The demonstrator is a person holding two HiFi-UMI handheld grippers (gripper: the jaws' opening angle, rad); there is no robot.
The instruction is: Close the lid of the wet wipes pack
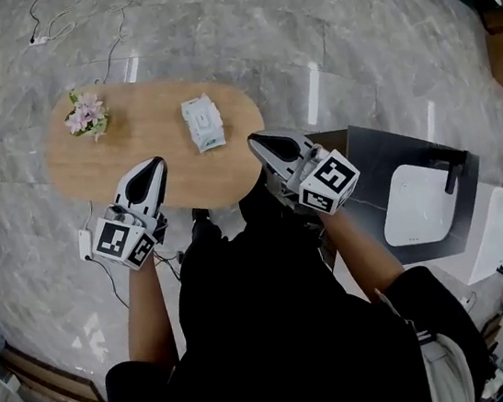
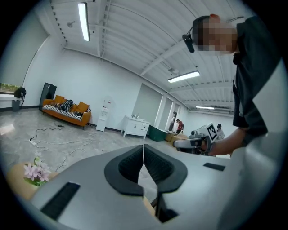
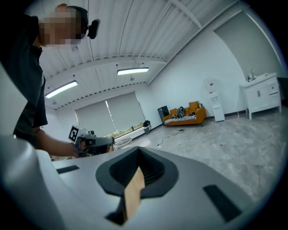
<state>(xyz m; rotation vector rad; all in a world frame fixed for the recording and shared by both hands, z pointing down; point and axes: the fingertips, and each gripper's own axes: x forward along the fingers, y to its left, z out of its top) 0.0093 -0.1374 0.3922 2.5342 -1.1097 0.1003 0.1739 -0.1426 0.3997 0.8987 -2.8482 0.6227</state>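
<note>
The white wet wipes pack (image 1: 203, 123) lies on the oval wooden table (image 1: 160, 176), right of centre; it is too small to tell how its lid stands. My left gripper (image 1: 153, 164) is shut above the table's near edge, left of and nearer than the pack. Just off the table's right end, my right gripper (image 1: 255, 137) is shut too, to the pack's near right. Both are apart from the pack and hold nothing. In the left gripper view the jaws (image 2: 143, 150) meet, aimed out into the room. The right gripper view shows closed jaws (image 3: 137, 152) as well. Neither gripper view shows the pack.
A small pink flower bunch (image 1: 86, 115) (image 2: 36, 170) stands at the table's far left. A white box on a dark grey stand (image 1: 419, 204) sits to the right of the person. Cables (image 1: 107, 30) trail on the marble floor. An orange sofa (image 2: 67, 110) stands by the far wall.
</note>
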